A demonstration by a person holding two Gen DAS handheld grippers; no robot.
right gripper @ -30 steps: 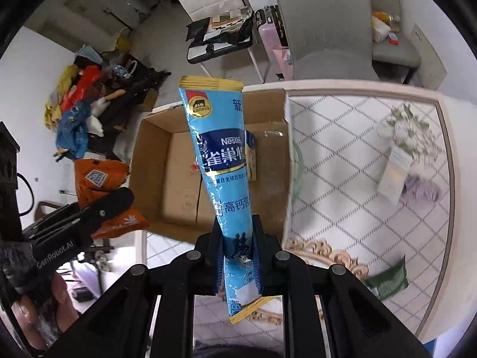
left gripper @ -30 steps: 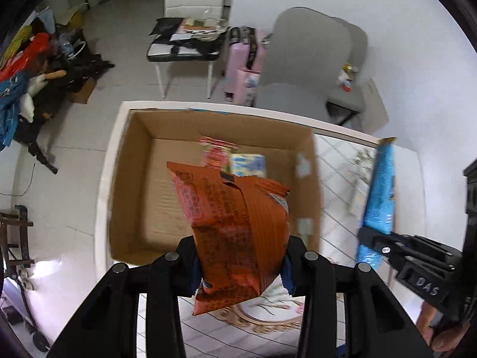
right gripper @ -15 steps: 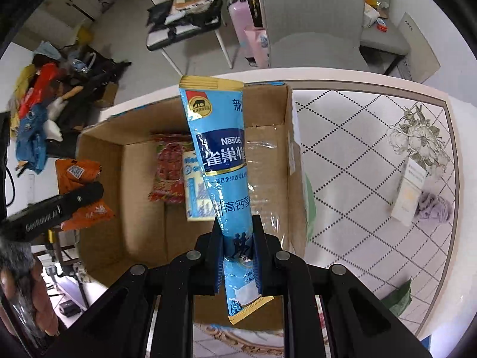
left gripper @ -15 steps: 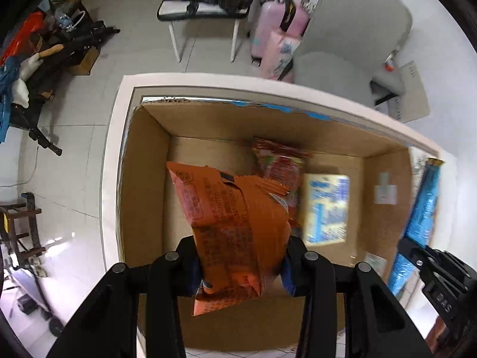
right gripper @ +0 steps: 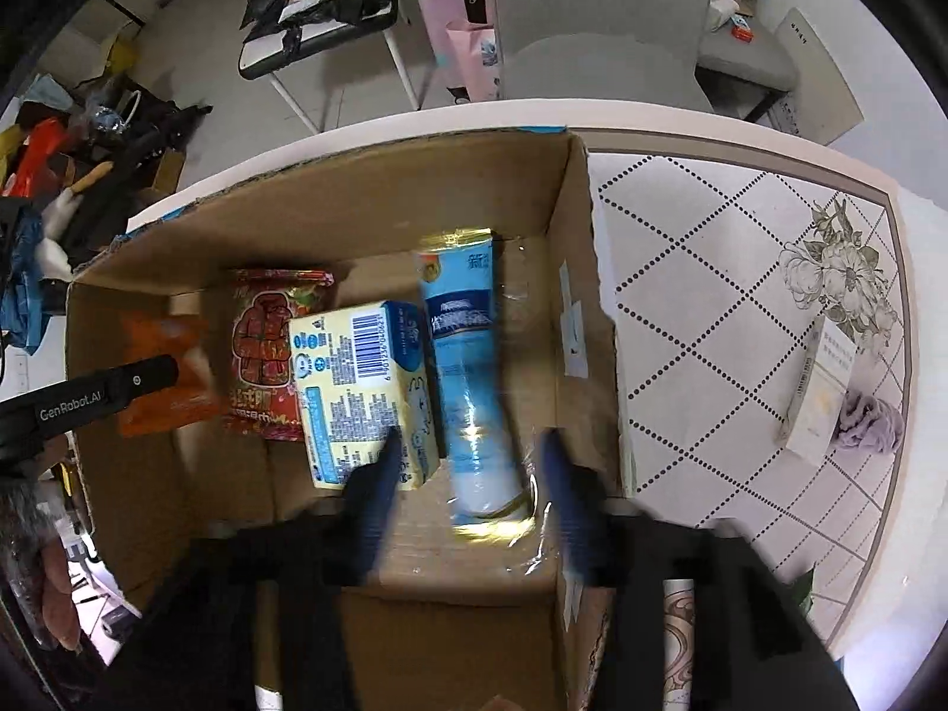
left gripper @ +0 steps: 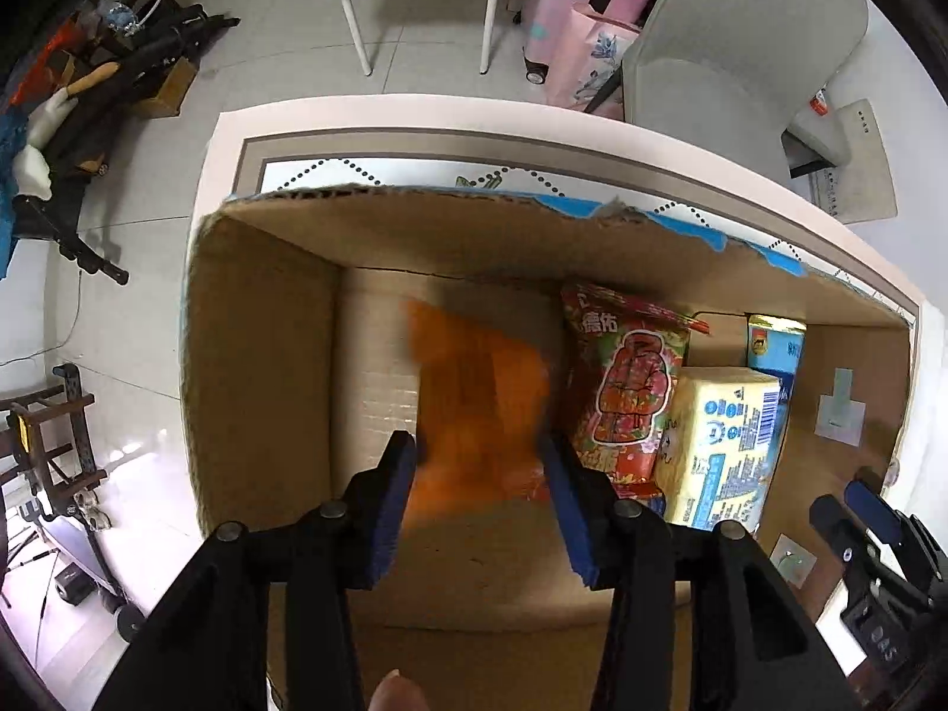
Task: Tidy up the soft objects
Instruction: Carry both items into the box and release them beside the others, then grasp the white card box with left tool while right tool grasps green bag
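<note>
Both grippers hang over an open cardboard box (left gripper: 260, 355) (right gripper: 569, 219). My left gripper (left gripper: 480, 462) is open; the orange packet (left gripper: 480, 403), blurred, lies in the box below its spread jaws. My right gripper (right gripper: 468, 462) is open; the blue Nestle pouch (right gripper: 468, 367), blurred, lies in the box between its jaws. A red snack bag (left gripper: 622, 403) (right gripper: 266, 349) and a yellow-blue pack (left gripper: 723, 444) (right gripper: 361, 391) lie between the two. The orange packet (right gripper: 166, 373) also shows in the right wrist view, partly behind the left gripper.
The box stands on a table with a diamond-patterned cloth (right gripper: 729, 296). A white carton (right gripper: 817, 391) and a purple cloth (right gripper: 871, 415) lie at the table's right. Grey chairs (right gripper: 598, 18) and a pink suitcase (left gripper: 580, 12) stand beyond the table.
Both grippers moved over the box and opened. The orange packet left the left jaws and the blue pouch left the right jaws; both dropped into the box.
</note>
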